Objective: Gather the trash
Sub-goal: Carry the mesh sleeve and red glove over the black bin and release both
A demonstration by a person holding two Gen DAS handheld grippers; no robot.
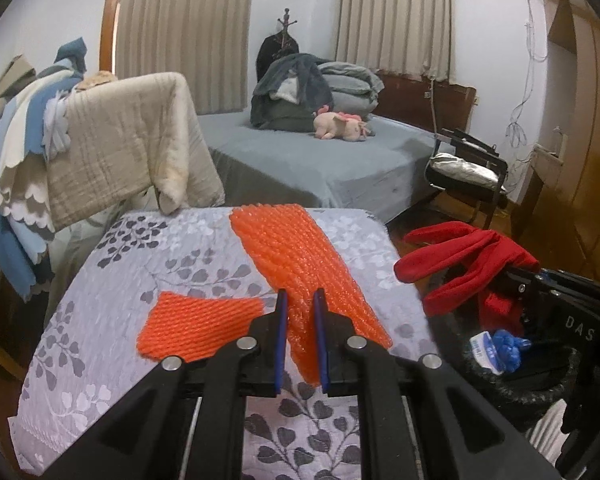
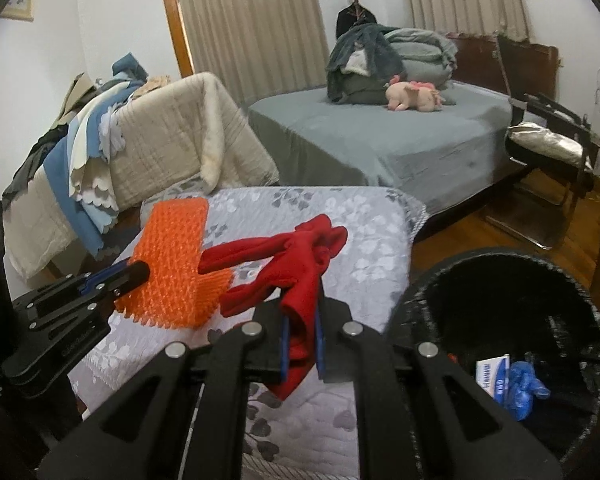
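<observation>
Orange foam net sleeve: a long ribbed sheet of orange foam mesh (image 1: 296, 276) is pinched at its near end between the blue pads of the left hand-held gripper (image 1: 302, 344); the rest trails across the floral cover, and in the right wrist view it looks lifted at the held edge.
Second orange piece: a smaller flat orange mesh sheet (image 1: 200, 326) lies loose on the cover just left of that hand-held gripper; whether it joins the long one I cannot tell.
Red glove: a limp red fabric glove (image 2: 300, 264) is clamped in the right hand-held gripper (image 2: 300, 340), fingers drooping forward above the cover, not yet over the bin.
Surface: a grey quilted cover with leaf print (image 1: 148, 256) carries the orange pieces.
Bin: a round black bin with a dark liner (image 2: 500, 280) stands just right of the surface, open-topped.
Bin contents: 1 crumpled blue plastic item (image 2: 520, 388) and 1 white-and-blue printed carton (image 2: 492, 376) lie at the bottom; nothing else shows.
Done: judging by the bin, at least 2 pieces are collected.
Left: 2 held items to drop, plus the loose orange sheet.
Room beyond: a grey-sheeted bed (image 2: 380, 136) with a pink plush toy (image 2: 414, 98).
</observation>
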